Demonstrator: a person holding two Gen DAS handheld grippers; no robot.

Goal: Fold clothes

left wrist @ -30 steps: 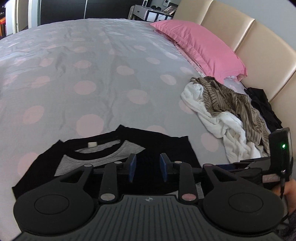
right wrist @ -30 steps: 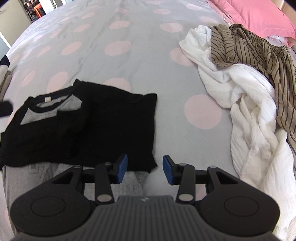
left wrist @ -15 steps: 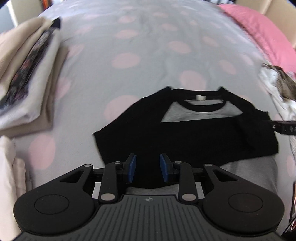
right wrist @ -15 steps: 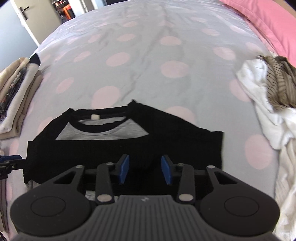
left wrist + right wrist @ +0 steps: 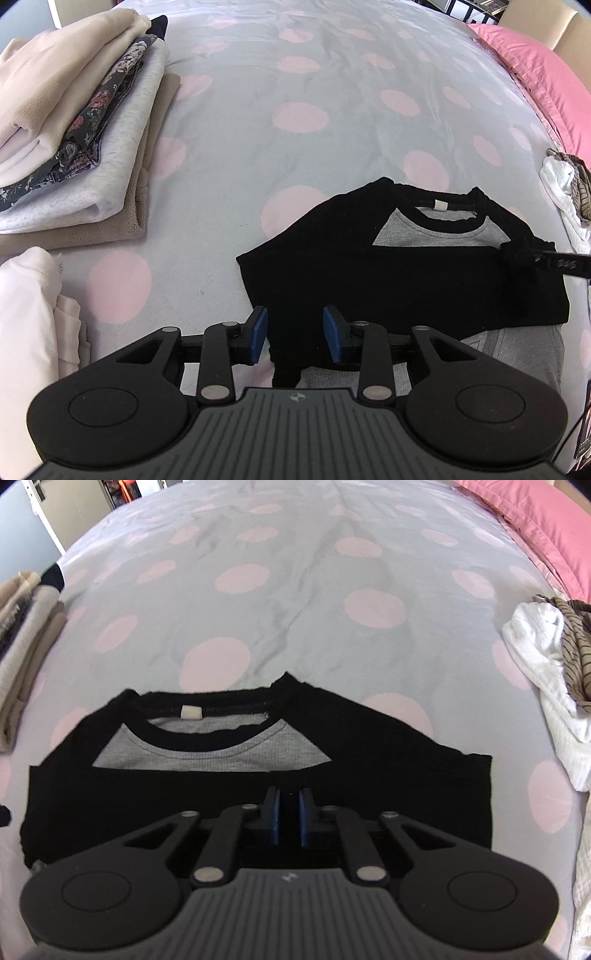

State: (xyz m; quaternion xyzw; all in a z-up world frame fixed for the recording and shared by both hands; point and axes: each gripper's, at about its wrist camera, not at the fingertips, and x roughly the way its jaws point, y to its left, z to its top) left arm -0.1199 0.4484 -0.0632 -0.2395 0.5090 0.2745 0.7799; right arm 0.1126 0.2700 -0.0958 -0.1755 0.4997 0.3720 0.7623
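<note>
One black-and-grey shirt [image 5: 258, 775], sleeves folded in, is lying on the spotted bed [image 5: 295, 590]. I am pinching its black fabric with my right tool [image 5: 289, 818]; my left tool [image 5: 294, 334] is hanging open above its hem.

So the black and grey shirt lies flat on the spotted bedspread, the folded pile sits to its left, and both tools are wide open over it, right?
Not quite. Only the left tool is open, its blue pads spread over the black and grey shirt. The right wrist view shows the right tool nearly closed, apparently pinching the shirt's black fabric. The shirt does lie flat on the spotted bedspread, with the folded pile to its left.
</note>
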